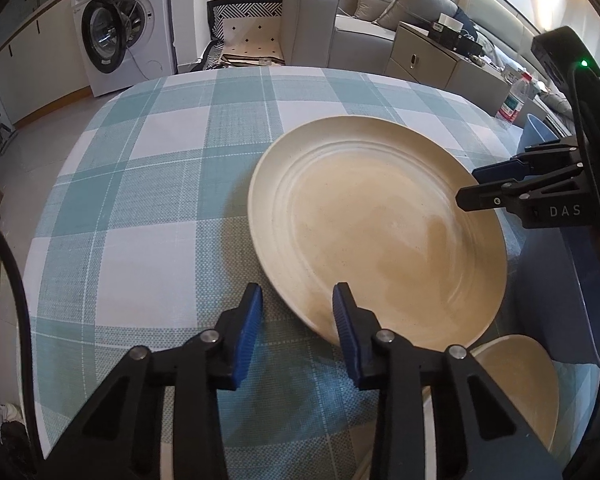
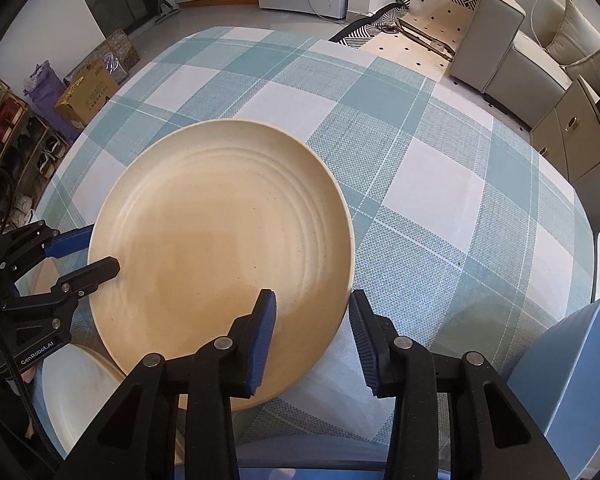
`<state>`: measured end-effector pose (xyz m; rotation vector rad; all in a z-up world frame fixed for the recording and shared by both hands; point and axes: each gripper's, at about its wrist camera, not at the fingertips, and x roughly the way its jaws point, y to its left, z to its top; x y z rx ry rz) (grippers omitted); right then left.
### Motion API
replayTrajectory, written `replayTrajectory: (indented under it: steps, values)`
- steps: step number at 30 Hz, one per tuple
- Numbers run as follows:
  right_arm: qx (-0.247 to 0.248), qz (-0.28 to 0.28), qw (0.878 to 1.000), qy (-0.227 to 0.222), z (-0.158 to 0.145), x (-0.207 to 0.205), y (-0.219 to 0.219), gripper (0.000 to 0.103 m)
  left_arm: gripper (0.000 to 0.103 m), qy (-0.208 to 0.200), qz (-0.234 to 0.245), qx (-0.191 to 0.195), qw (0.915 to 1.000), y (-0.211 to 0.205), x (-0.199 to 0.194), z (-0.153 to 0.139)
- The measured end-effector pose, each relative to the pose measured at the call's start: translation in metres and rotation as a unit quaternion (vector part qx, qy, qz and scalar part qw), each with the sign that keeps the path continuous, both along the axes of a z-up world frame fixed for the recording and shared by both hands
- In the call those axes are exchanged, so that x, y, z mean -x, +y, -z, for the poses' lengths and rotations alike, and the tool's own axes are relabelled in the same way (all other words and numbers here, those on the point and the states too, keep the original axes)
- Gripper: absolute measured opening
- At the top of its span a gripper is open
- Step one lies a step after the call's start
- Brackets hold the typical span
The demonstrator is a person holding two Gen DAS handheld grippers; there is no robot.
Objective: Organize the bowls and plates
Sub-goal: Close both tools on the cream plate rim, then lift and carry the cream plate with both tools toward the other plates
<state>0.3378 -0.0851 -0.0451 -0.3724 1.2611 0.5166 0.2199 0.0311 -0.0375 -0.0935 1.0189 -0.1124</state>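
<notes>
We see the left gripper [image 1: 298, 300] and the right gripper [image 2: 312, 304], both with jaws apart, straddling opposite rims of the beige plate [image 1: 376, 224] on the checked tablecloth [image 1: 148, 184]. Only the right wrist view shows a blue bowl [image 2: 572, 376] at 4 o'clock; the left shows a smaller plate [image 1: 520, 384] at 5 o'clock. Farther, at 11 o'clock, stands a washing machine [image 1: 124, 28].

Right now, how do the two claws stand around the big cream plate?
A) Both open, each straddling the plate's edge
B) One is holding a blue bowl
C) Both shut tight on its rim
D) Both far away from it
A: the left claw and the right claw are both open, each with one finger over the cream plate and one outside its rim.
</notes>
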Motion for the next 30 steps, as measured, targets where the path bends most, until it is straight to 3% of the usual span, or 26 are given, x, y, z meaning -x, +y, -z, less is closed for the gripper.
replayTrajectory:
  steps: [6, 30]
  values:
    - [-0.001, -0.002, 1.000, -0.003, 0.000, 0.000, 0.000, 0.039, 0.032, -0.001, 0.006, -0.019, 0.9998, -0.008, -0.001, 0.000]
    - [-0.019, -0.011, 0.999, -0.028, -0.023, 0.012, 0.003, 0.039, 0.032, -0.023, -0.009, -0.017, 0.9995, 0.000, 0.002, -0.018]
